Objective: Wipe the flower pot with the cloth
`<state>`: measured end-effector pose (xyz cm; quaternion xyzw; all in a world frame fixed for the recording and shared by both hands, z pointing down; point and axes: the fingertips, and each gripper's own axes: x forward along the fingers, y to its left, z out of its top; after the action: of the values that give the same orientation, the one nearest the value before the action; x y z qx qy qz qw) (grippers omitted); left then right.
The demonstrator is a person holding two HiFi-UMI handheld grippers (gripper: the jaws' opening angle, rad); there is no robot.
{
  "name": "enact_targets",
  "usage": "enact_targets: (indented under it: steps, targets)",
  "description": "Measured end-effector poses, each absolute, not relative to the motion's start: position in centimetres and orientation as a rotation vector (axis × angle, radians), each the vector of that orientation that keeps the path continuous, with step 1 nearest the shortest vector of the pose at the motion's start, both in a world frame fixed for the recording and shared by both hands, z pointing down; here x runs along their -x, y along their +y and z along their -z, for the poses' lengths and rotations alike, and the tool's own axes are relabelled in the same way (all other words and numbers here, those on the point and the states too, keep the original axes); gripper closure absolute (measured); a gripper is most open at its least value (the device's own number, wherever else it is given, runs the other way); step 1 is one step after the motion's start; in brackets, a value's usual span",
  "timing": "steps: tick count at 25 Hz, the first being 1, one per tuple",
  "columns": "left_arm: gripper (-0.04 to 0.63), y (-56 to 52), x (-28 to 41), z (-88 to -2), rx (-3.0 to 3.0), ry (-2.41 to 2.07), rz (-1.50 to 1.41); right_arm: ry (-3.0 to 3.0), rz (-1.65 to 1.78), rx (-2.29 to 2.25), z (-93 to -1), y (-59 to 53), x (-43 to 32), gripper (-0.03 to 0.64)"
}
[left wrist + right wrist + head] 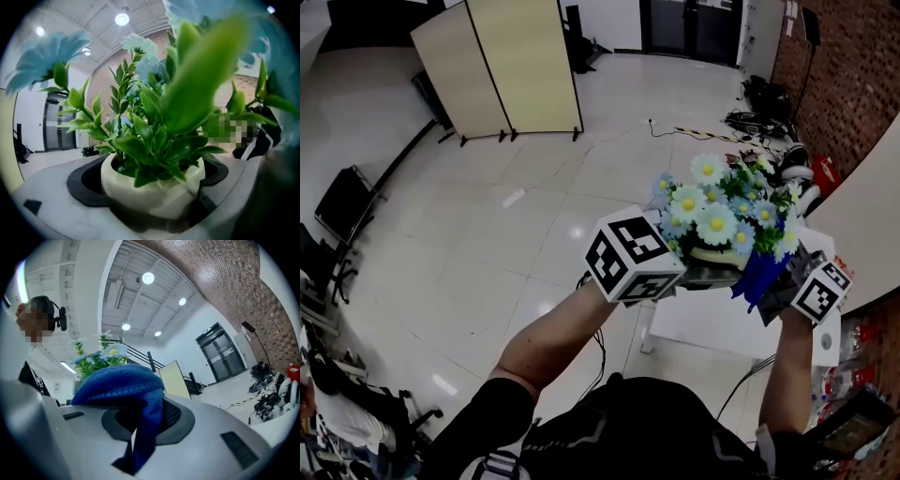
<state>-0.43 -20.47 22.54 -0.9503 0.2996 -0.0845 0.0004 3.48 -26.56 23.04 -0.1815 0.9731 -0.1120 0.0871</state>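
1. The left gripper (696,272) holds the flower pot (717,254) up over the white desk (703,323), in front of the person's chest.
2. In the left gripper view the fingers (84,180) are closed onto the pot's cream body, one on each side. The pot sits deep between them, upright against the dark pads.
3. Green leaves (154,136) rise from the pot and fill most of that view. White and pale-blue flowers (712,220) top them in the head view.
4. The right gripper (780,286) grips the blue cloth (759,274). In the right gripper view its fingers (183,420) are pinched on the cloth, which bunches up above them, with a tail hanging down through the gap.
5. In the head view the cloth lies just beside the pot, on the pot's right side and slightly below its rim. Whether it touches the pot's wall cannot be told.
6. The two grippers are close together, the pot between them. The flowers show just behind the cloth in the right gripper view.
7. Beyond lie a glossy pale floor (534,234), a beige folding screen (502,66) and a brick wall (853,84).
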Motion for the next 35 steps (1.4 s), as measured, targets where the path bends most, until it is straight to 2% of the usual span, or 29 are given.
enact_targets:
  steps: [10, 22, 27, 35]
  targets:
    - [0.04, -19.8, 0.5, -21.5, 3.002, 0.893, 0.284, 3.045, 0.08, 0.191, -22.2, -26.9, 0.8, 0.568]
    - [0.04, -22.2, 1.0, -24.0, 2.97, 1.029, 0.311, 3.052, -0.145, 0.228, -22.9, -20.2, -3.4, 0.568]
    - [0.04, -21.5, 0.6, -23.2, 2.99, 0.963, 0.287, 3.03, -0.097, 0.345, -22.1, -23.8, -4.3, 0.568]
    - [0.04, -21.2, 0.3, -23.1, 3.009, 0.925, 0.268, 3.034, 0.006, 0.321, -23.4, -27.5, -1.5, 0.568]
